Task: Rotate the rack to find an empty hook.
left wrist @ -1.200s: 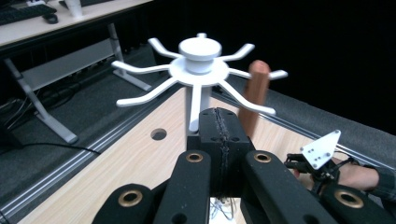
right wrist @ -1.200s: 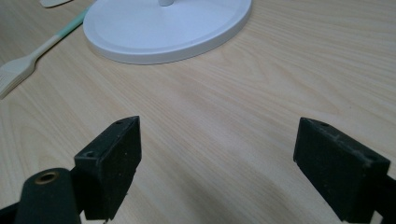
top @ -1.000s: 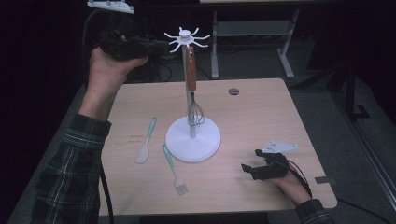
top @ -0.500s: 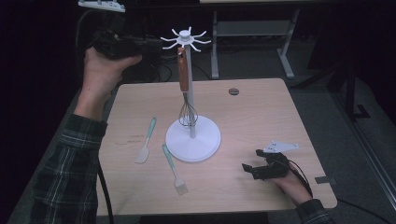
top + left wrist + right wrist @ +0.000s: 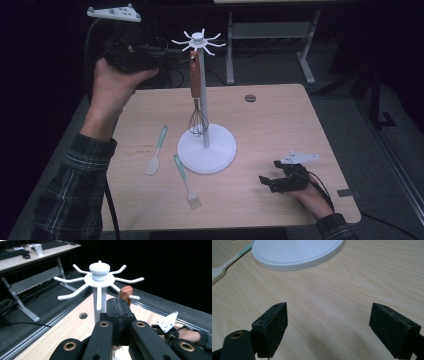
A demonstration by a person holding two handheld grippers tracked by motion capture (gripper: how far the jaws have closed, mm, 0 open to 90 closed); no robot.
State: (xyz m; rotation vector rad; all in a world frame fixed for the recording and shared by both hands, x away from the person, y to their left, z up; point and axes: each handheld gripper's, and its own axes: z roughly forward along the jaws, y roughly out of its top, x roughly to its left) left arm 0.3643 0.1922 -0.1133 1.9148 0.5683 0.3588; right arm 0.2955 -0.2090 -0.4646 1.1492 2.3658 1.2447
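Whisk (image 5: 197,102), with its brown wooden handle uppermost and its wire head hanging just above the white round base (image 5: 206,148), dangles beside the pole of the white hook stand (image 5: 198,41) at mid-table. Nearest the person, the right gripper (image 5: 267,182) rests low on the wooden table (image 5: 280,130) with its 2 jaws spread wide and nothing between them; in the right gripper view they frame bare wood short of the base. Left of the base lie a mint-handled spatula (image 5: 155,156) and a mint-handled fork-like tool (image 5: 186,181). Farther off, the left gripper (image 5: 182,56) is raised level with the stand's hooks, its jaws clamped tight together at the top of the whisk's handle; whether they pinch the handle's tip or its hanging loop I cannot tell.
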